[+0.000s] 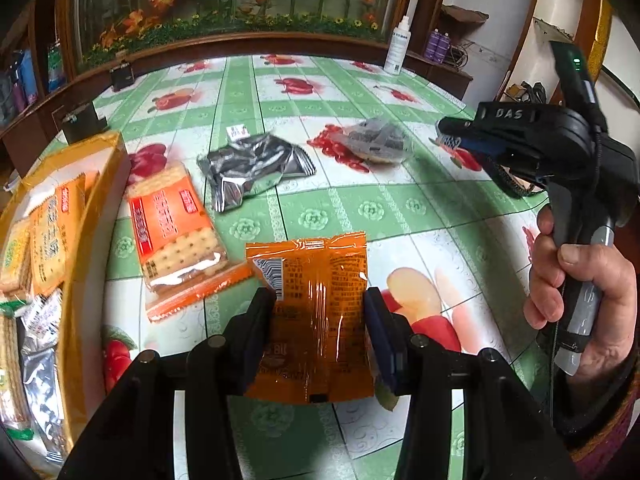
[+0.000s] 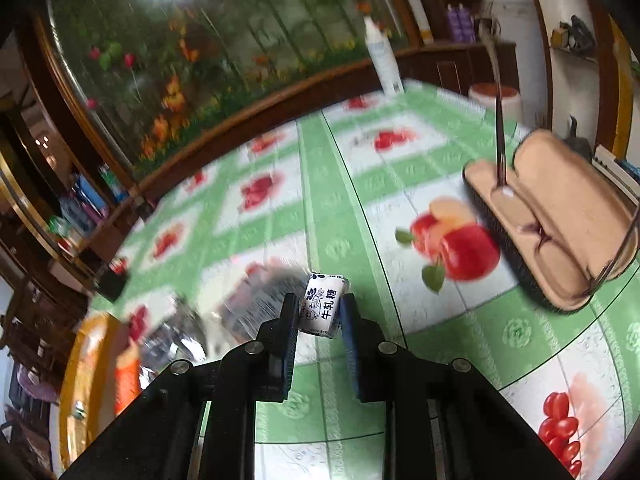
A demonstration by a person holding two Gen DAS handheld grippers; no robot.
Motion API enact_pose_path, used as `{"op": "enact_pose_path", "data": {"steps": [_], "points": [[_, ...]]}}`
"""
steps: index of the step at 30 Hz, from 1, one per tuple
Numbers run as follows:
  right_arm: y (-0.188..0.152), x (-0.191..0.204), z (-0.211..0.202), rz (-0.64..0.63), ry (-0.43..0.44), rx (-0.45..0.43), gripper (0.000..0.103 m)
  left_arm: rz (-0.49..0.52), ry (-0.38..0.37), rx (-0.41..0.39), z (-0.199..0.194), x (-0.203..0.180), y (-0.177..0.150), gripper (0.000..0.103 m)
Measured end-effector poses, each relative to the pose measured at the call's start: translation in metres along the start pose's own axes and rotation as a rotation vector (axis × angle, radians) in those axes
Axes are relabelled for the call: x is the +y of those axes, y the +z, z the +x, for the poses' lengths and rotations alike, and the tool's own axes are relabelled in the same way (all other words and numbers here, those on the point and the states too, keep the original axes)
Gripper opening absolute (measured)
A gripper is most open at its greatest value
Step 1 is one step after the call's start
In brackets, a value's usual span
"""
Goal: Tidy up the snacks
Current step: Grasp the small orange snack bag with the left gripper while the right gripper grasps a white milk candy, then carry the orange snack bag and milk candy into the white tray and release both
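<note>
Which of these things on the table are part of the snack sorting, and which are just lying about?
Job:
orange foil snack packet in left jaws
white wrapped nougat candy in right jaws
orange cracker pack
crumpled silver packet
clear grey-snack bag
yellow cardboard box

Lying about:
white spray bottle
open tan glasses case

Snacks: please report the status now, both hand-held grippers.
Left hand-held gripper shut on orange packet. Right hand-held gripper shut on white candy. Yellow box to left, cracker pack beside it.
</note>
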State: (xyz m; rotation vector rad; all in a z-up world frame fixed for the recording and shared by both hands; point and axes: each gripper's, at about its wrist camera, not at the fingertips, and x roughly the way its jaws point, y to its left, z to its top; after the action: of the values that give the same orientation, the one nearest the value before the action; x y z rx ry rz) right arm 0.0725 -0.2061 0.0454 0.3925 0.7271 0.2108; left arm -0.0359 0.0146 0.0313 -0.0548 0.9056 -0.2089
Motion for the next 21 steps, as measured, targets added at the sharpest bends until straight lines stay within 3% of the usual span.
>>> {"op": "enact_pose_path", "data": {"steps": [6,10,21], "points": [[-0.005,0.04,-0.012,-0.126,0.16,-0.05,0.023,-0.014,0.014,-0.043,-0.014,0.008,0.008,0.046],[-0.018,0.068,-0.008,-0.224,0.244,-0.019,0.023,-0.032,0.028,-0.069,-0.024,0.018,0.011,0.046],[-0.048,0.107,0.006,-0.378,0.253,0.034,0.023,-0.088,0.029,-0.102,-0.04,0.041,0.013,0.046]]}}
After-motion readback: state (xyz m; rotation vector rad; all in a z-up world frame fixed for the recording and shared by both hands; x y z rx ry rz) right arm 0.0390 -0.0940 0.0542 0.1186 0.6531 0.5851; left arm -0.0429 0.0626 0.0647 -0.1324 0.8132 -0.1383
